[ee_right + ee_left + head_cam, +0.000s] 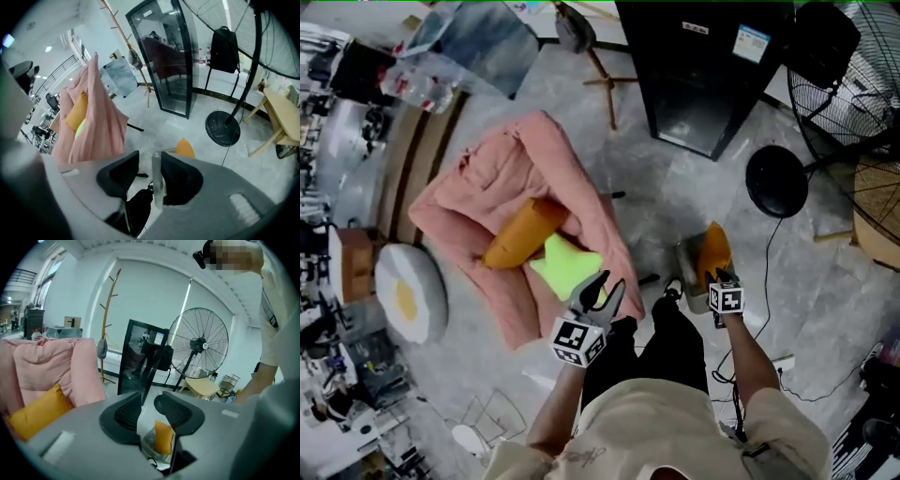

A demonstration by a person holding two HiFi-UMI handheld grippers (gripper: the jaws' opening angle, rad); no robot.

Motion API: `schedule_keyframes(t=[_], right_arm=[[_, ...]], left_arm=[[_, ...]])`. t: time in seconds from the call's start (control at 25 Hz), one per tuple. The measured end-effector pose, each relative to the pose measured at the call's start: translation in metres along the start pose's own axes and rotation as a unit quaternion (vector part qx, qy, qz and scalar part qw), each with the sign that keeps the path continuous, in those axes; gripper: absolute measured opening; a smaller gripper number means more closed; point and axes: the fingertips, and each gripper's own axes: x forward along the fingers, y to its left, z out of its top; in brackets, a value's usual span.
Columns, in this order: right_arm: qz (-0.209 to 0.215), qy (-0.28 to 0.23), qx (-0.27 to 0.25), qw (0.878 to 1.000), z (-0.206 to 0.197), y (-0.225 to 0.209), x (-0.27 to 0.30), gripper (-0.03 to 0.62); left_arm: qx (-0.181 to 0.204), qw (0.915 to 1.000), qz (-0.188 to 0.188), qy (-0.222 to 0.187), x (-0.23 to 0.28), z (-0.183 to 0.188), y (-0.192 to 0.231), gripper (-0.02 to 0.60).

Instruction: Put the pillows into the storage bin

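Both tongs stand half open, gripping nothing: our left tongs (602, 292) sit just below the green pillow (562, 265) on the pink armchair (487, 187), right tongs (724, 277) beside the storage bin (686, 260), lower right; we judge left nearer.

The storage bin (686, 261) at the right is mostly hidden behind the orange pillow (713, 248) in it and the right tongs (721, 278). The left tongs (613, 279) cover the near corner of the green pillow (561, 265). A pale clear strip (157, 180) between the right tongs is too unclear to name.
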Motion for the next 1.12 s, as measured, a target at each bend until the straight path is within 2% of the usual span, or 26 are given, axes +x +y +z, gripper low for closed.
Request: schedule_keyframes(t=[0.28,0.56,0.72,0.88,1.12], right_arm=[[0.044,-0.054,-0.086,0.994,0.065,0.077,-0.037,0.15],[0.082,-0.121,-0.145,0.979,0.141,0.172,-0.066,0.15],[0.11,-0.126,-0.185,0.968,0.16,0.234,-0.063,0.15],[0.118,-0.124,-0.215,0.961,0.175,0.283,-0.058,0.15],[0.16,-0.139,-0.233,0.949,0.204,0.359,-0.038,0.15]], left_arm=[[0.005,0.9978,0.046,-0.048,-0.053,0.023,0.039,0.156],[-0.019,0.9944,0.074,-0.074,-0.103,0.023,0.095,0.155],[-0.026,0.9935,0.084,-0.073,-0.13,0.012,0.13,0.155],[-0.033,0.9927,0.083,-0.081,-0.153,0.011,0.158,0.155],[-0.021,0.993,0.085,-0.079,-0.174,0.006,0.2,0.155]])
